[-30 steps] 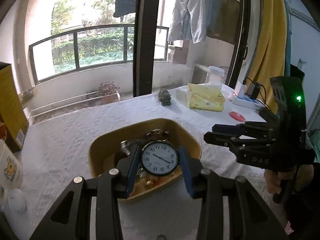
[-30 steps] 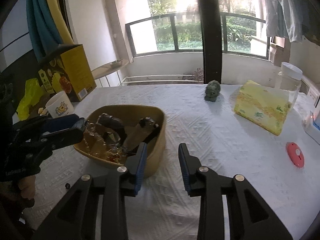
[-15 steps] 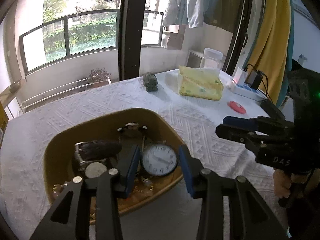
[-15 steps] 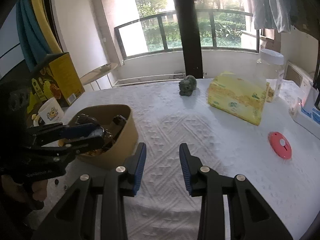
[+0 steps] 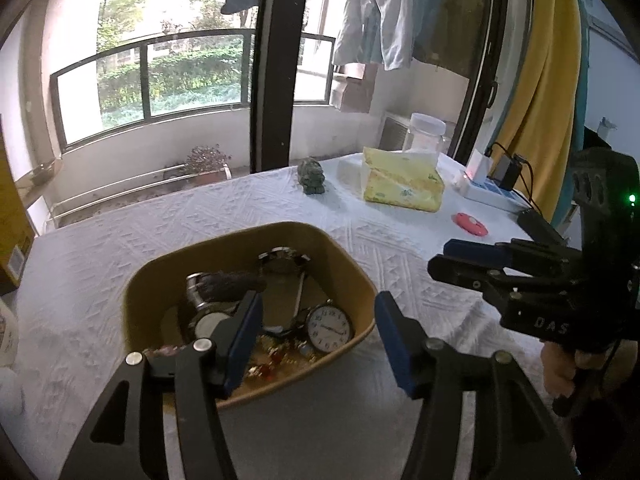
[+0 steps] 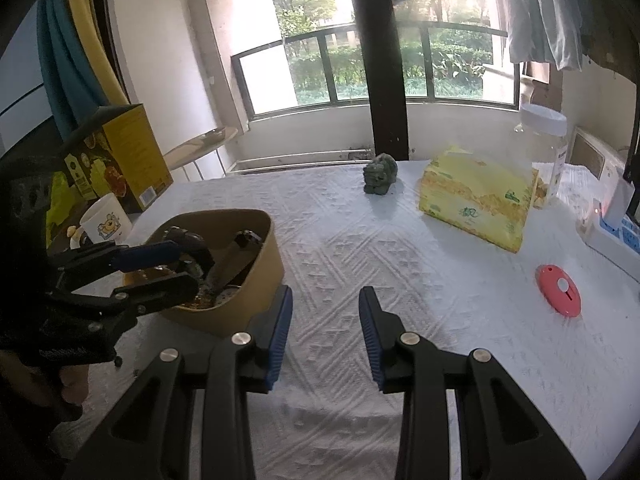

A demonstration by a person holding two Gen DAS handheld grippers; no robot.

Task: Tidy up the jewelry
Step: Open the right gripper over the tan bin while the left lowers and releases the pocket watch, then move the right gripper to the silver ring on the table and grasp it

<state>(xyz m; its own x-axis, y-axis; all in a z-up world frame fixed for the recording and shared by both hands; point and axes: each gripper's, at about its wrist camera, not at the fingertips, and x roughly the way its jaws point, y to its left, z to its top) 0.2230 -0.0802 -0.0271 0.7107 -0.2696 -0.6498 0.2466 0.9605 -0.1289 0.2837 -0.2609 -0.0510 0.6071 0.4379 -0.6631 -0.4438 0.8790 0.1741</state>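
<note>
Your left gripper (image 5: 318,338) hangs with jaws wide and empty over the tan oval tray (image 5: 344,248) on the counter; its white-faced round watch (image 5: 330,329) is rigid, slippery glass—pinch the case edges. Right gripper (image 6: 325,322): jaws apart, empty.

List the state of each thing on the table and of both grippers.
left gripper: open, empty, over the bowl.
right gripper: open, empty, over bare cloth.
bowl: upright, holding watches and jewelry.
white-faced watch: lying face up in the bowl.
tissue pack: lying on the table.
plastic jar: upright, lid on.
green figurine: standing.
pink disc: lying flat.
</note>
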